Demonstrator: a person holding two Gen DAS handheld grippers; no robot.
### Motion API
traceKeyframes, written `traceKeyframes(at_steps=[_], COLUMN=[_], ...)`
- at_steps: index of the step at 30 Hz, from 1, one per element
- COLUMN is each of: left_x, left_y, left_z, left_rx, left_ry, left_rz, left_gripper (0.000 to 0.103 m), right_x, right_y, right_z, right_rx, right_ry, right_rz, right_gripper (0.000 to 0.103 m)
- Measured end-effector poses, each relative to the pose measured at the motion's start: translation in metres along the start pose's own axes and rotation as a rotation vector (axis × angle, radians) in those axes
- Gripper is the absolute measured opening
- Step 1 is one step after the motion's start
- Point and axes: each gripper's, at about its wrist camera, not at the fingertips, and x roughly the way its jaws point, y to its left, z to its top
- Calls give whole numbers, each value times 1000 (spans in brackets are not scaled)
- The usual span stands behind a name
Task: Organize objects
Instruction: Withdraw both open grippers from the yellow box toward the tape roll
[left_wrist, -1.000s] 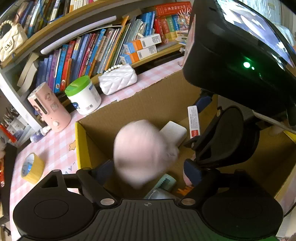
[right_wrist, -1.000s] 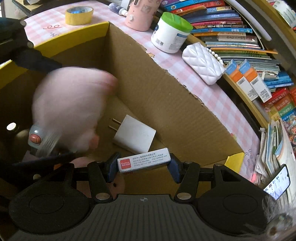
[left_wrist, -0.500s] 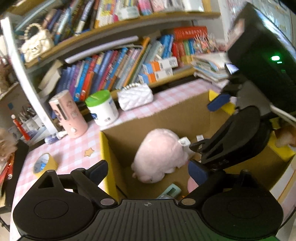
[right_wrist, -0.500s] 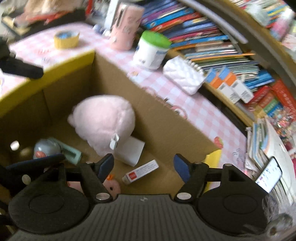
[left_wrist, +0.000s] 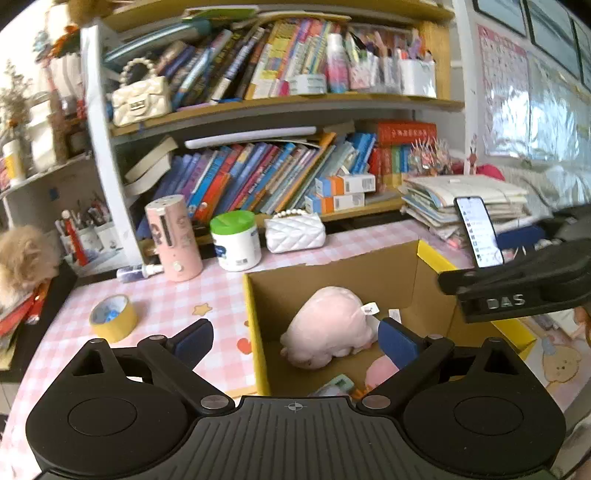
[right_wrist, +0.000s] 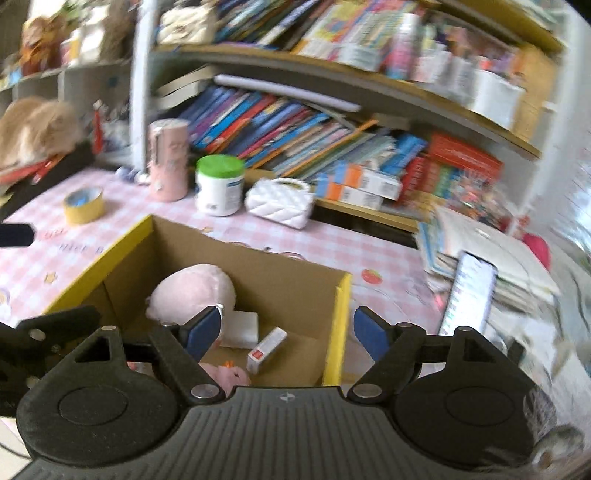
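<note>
Both the left gripper and right gripper hold released fingers above the cardboard box, where the pink plush lies.

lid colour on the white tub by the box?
Green lid; clearest in the left wrist view.

The brown cardboard box had yellow flap edges and held a pale pink plush toy. The tablecloth was pink-and-white checked. A white quilted purse sat beside a white green-lidded tub; the tape roll was yellow.
</note>
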Motion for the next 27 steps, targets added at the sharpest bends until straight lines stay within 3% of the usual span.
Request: traceKeyframes(at_steps=[10,27], left_x=[-33,-76], left_y=[26,70], left_z=[-32,-103], left_rx=[-49,-54], left_ry=[9,149], left_rz=[-26,-25], left_gripper=[98,98], right_x=[-56,-94], right_y=[7,102], right_z=[-46,-109], right_rx=[230,397], right_ry=[1,145], right_rz=[-149,-201], right_gripper=[80,83])
